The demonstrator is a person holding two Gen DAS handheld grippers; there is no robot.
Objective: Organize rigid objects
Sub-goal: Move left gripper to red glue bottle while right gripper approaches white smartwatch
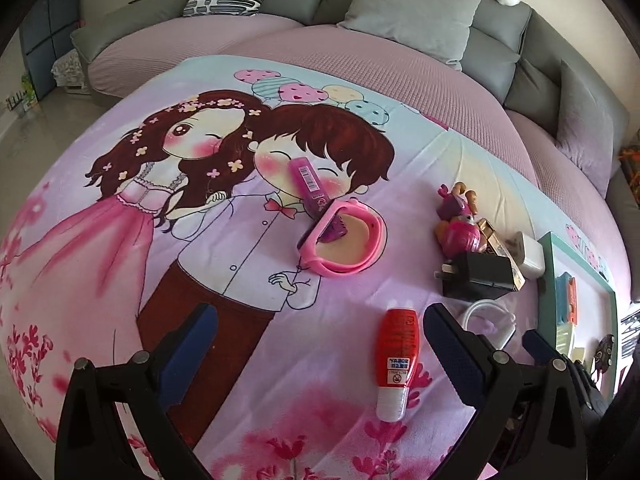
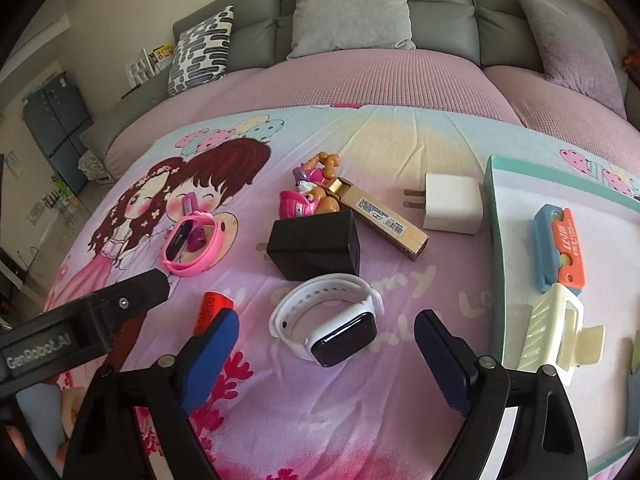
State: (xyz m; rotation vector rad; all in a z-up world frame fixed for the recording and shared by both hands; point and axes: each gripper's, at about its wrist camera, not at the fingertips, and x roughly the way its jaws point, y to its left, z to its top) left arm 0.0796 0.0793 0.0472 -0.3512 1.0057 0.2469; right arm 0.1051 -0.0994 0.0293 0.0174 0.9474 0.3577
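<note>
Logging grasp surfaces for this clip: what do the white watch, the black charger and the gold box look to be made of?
White watch: band seems matte silicone, soft-looking with punched holes; face glossy dark glass or plastic, reflecting light.
Black charger: likely hard plastic, satin sheen, crisp edges, metal prongs.
Gold box: probably metallic-coated cardboard, with a printed label and barcode.

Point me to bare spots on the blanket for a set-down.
Free: the stretch left of the pink watch and red bottle. Crowded: black charger, white watch, gold box, white charger and toy bunch beside the tray.
</note>
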